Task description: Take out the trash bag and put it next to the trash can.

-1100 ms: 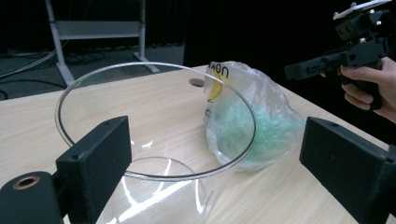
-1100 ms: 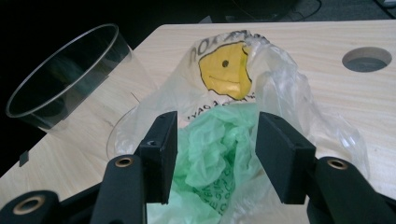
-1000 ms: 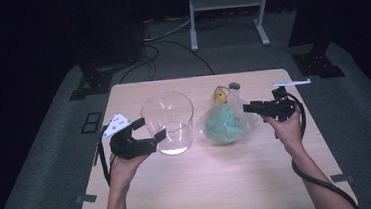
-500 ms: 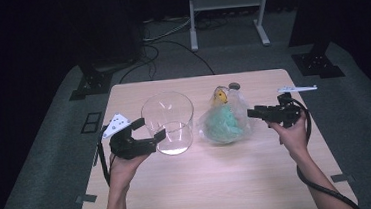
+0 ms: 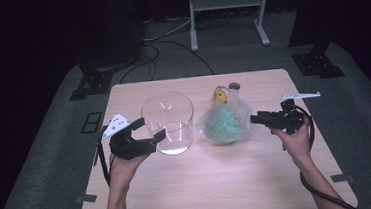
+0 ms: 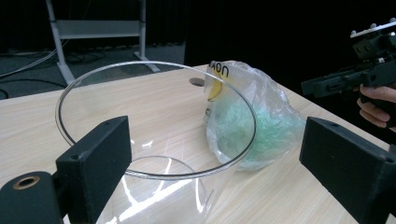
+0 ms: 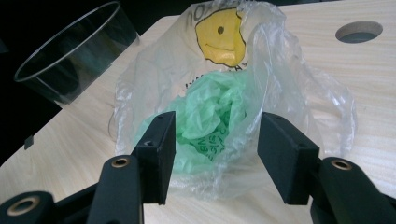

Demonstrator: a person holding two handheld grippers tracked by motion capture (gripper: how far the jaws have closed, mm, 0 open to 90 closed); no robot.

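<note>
A clear glass bowl [image 5: 168,122] stands upright left of centre on the wooden table [image 5: 205,183]. To its right lies a clear plastic bag [image 5: 225,121] with a yellow smiley print, stuffed with crumpled green plastic. My left gripper [image 5: 149,129] is open at the bowl's left side, and the near part of the bowl's rim [image 6: 140,173] lies between its jaws. My right gripper [image 5: 256,119] points left at the bag, open. In the right gripper view the bag [image 7: 219,102] lies just beyond the open right gripper [image 7: 212,140], untouched by the pads.
A round hole [image 5: 233,85] in the tabletop sits behind the bag. A white metal stand [image 5: 225,1] and cables are on the floor beyond the table's far edge. Bare wood stretches in front of the bowl and bag.
My right gripper has come nearer to me and lower, now level with the bag's right side. The left gripper, bowl and bag have not moved.
</note>
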